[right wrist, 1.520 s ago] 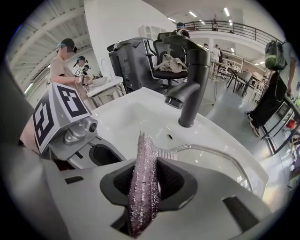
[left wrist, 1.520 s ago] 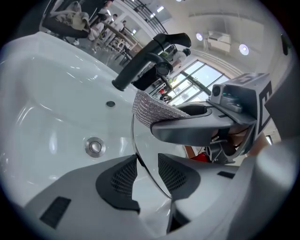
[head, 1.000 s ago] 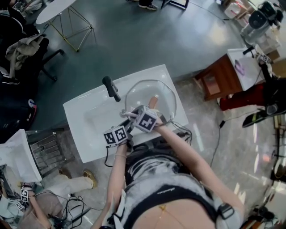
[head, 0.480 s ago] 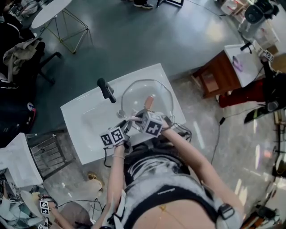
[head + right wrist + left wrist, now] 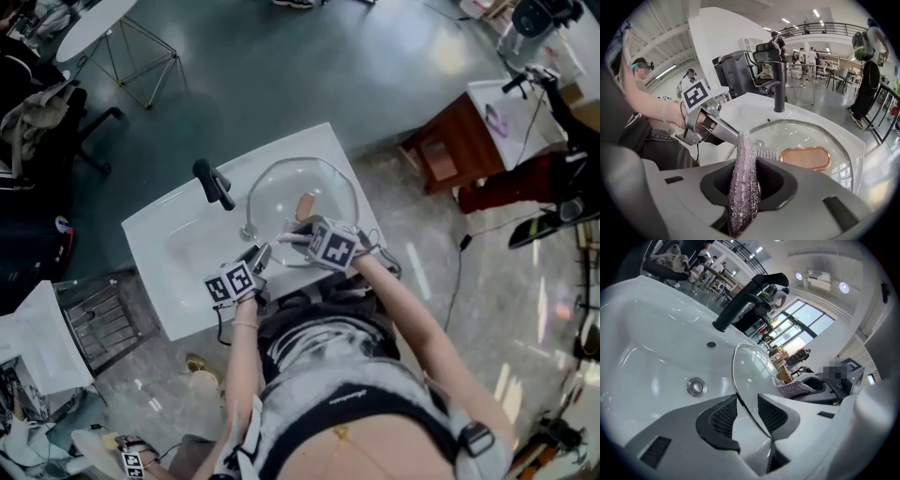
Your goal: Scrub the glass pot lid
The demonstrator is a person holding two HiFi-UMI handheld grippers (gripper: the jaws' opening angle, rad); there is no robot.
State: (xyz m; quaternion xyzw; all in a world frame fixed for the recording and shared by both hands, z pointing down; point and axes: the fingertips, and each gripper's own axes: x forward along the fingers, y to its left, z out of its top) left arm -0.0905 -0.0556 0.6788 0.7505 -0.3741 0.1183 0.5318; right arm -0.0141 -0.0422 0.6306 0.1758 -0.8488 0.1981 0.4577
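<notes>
The glass pot lid (image 5: 281, 192) stands tilted in the white sink (image 5: 159, 234), its copper handle (image 5: 306, 204) facing me. My left gripper (image 5: 255, 255) is shut on the lid's near-left rim. In the left gripper view the lid's rim (image 5: 740, 380) runs between the two pads. My right gripper (image 5: 287, 236) is shut on a purple-silver scrubbing cloth (image 5: 743, 187), which hangs out of the jaws over the lid's near edge. In the right gripper view the lid (image 5: 811, 136), its copper handle (image 5: 805, 158) and the left gripper (image 5: 733, 134) all show.
A black faucet (image 5: 212, 183) stands at the sink's far edge, just left of the lid. The drain (image 5: 696, 386) lies in the basin's floor. A wooden side table (image 5: 450, 150) is at the right, a wire rack (image 5: 98, 319) at the left.
My right gripper has slid to the right along the lid's near edge with the cloth. The left gripper keeps its hold on the rim.
</notes>
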